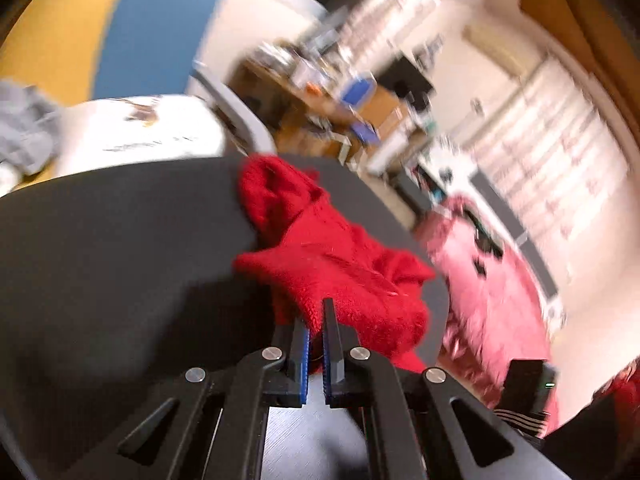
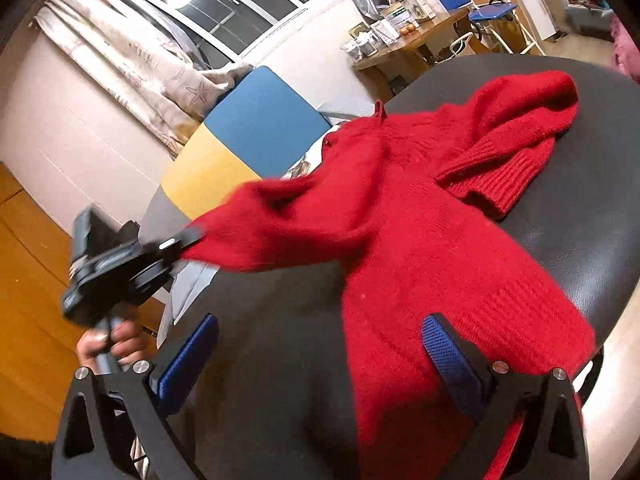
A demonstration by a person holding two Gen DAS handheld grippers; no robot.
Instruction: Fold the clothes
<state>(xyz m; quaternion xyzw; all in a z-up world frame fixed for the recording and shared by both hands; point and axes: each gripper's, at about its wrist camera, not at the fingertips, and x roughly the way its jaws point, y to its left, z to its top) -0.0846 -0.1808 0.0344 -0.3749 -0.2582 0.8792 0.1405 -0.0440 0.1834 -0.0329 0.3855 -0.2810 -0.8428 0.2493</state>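
A red knitted sweater (image 2: 420,216) lies spread on a round black table (image 2: 580,240). One sleeve is folded over near the table's far edge. My left gripper (image 1: 319,312) is shut on the cuff of the other sleeve, which is lifted off the table. In the right wrist view that left gripper (image 2: 184,246) shows at the left, held by a hand, with the sleeve stretched out from the body. My right gripper (image 2: 320,344) stands open just above the sweater's hem, nothing pressed between its blue pads (image 2: 444,352).
A blue and yellow chair back (image 2: 248,140) stands behind the table. A pink garment (image 1: 484,280) lies to the right of the table. Grey cloth (image 1: 24,128) lies on a white surface at the far left. A cluttered wooden desk (image 2: 404,36) and blue folding chair (image 2: 480,4) stand further back.
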